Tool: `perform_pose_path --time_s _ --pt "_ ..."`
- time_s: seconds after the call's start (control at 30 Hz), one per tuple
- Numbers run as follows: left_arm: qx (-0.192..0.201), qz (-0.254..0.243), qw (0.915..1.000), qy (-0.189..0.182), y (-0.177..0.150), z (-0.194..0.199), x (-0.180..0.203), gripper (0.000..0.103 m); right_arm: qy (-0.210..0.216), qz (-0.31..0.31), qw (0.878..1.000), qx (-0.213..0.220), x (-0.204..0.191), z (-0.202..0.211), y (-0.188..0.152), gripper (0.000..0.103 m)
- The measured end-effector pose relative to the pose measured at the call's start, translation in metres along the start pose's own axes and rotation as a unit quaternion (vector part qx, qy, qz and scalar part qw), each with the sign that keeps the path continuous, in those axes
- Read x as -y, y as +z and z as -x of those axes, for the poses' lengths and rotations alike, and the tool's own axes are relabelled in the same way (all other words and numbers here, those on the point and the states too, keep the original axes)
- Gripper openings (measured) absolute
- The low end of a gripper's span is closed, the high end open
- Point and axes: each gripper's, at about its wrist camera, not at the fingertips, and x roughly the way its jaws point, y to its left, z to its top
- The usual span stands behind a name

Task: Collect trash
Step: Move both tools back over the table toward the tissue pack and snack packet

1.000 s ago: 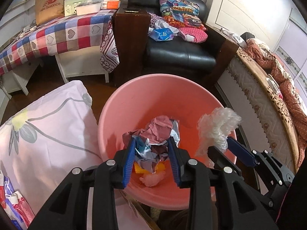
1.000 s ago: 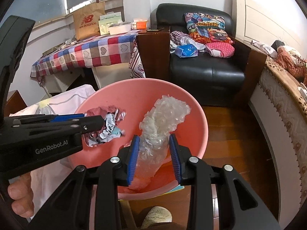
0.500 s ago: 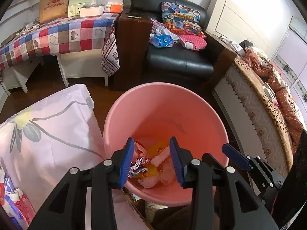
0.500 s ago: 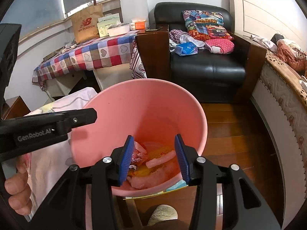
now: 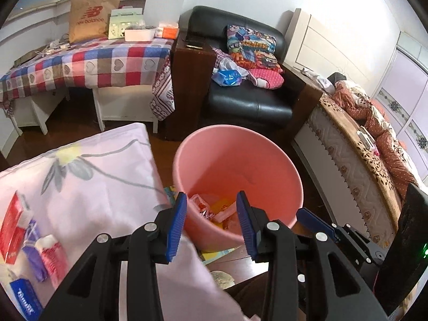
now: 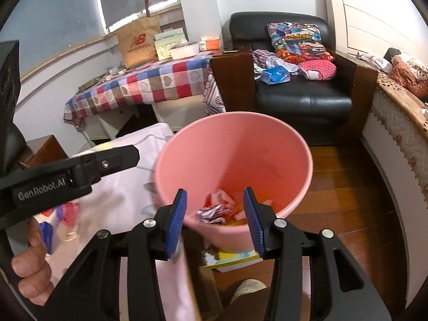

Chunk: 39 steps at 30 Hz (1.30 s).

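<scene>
**Left wrist and right wrist over the bin**

Left wrist view shows my left gripper [image 5: 211, 219] spread and empty above the round pink plastic bin [image 5: 278, 157], with small packets [image 5: 18, 222] on the floral cloth. Only the right wrist view shows my right gripper [image 6: 215, 218], empty too, and crumpled wrappers [image 6: 214, 210] at the bin's bottom.

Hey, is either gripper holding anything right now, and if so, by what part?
Nothing is held. The left gripper and right gripper are both open and empty above the pink bin.
</scene>
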Motion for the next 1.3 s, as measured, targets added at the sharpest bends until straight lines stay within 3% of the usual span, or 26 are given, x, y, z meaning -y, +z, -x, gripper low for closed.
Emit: perform_pose_path --time_s 0.33,0.7,0.87,1.07,1.3 --pt "0.024 -0.002 0.9995 0.02 -0.034 0.057 -0.027 0.038 0.033 0.011 0.999 -0.016 -0.037 0.015 -0.02 0.045" --pt "0.032 0.035 0.994 0.099 -0.084 0.113 -0.091 0.044 0.062 0.035 0.997 -0.041 -0.076 0.012 -0.035 0.045" --pt "0.02 0.082 0.9804 0.178 -0.107 0.129 -0.137 0.048 0.083 0.054 0.994 -0.05 -0.092 0.007 -0.041 0.045" --pt "-0.014 0.132 0.9606 0.244 -0.124 0.134 -0.182 0.062 0.113 0.071 0.989 -0.06 -0.103 -0.002 -0.045 0.045" --pt "-0.059 0.195 0.9402 0.273 -0.136 0.121 -0.218 0.064 0.14 0.072 0.986 -0.063 -0.103 -0.011 -0.046 0.045"
